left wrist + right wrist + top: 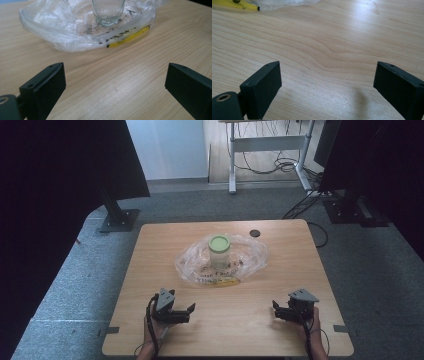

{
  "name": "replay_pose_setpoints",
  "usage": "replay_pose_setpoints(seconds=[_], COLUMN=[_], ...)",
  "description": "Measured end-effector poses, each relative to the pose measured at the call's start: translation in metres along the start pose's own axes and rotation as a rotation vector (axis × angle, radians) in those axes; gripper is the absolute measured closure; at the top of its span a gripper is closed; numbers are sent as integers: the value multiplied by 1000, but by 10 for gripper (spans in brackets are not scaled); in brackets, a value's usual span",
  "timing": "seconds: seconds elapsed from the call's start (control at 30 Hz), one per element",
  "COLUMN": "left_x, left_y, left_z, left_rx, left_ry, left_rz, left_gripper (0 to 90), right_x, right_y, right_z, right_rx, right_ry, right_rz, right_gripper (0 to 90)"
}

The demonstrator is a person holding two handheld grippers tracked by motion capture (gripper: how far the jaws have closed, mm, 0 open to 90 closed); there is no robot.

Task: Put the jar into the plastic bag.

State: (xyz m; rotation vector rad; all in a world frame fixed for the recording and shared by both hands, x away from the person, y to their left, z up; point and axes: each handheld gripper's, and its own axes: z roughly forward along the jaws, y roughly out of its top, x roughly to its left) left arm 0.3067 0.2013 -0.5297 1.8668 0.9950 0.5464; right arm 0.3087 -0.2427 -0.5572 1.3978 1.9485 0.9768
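I'm looking down on the wooden table (150, 270), which is taking up most of the high view. Lying near its middle, toward the far side, is the clear plastic bag (192, 265), crumpled and spread flat, with a yellow strip along its near edge. Standing upright on the bag is the ribbed glass jar (219, 254), wearing a pale green lid. A small dark disc (255, 233) is sitting near the far edge, apart from the bag.

I'm seeing the left gripper (185, 312) resting near the front edge on the left, its jaws standing wide apart and holding nothing; bare wood is showing between them. From its own camera, the bag (75, 32) is lying ahead of the jaws and clear of them, with the jar (108, 12) standing further back, slightly right of centre.

The right gripper (276, 310) is sitting near the front edge on the right, well apart from the bag. Its jaws are likewise spread wide and gripping nothing. In its view the yellow strip (237, 5) is peeking in at the top left, well ahead.
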Motion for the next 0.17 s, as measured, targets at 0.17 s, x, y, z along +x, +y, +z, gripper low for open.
replay_pose_setpoints(seconds=[0.17], left_x=[-3], left_y=[-2], left_z=[0], left_rx=[-4], left_ry=[-5], left_rz=[-16], left_gripper=[31], right_x=[0], right_y=[0], right_z=[-1], right_rx=[-7], right_ry=[1], right_rz=[0], right_gripper=[69])
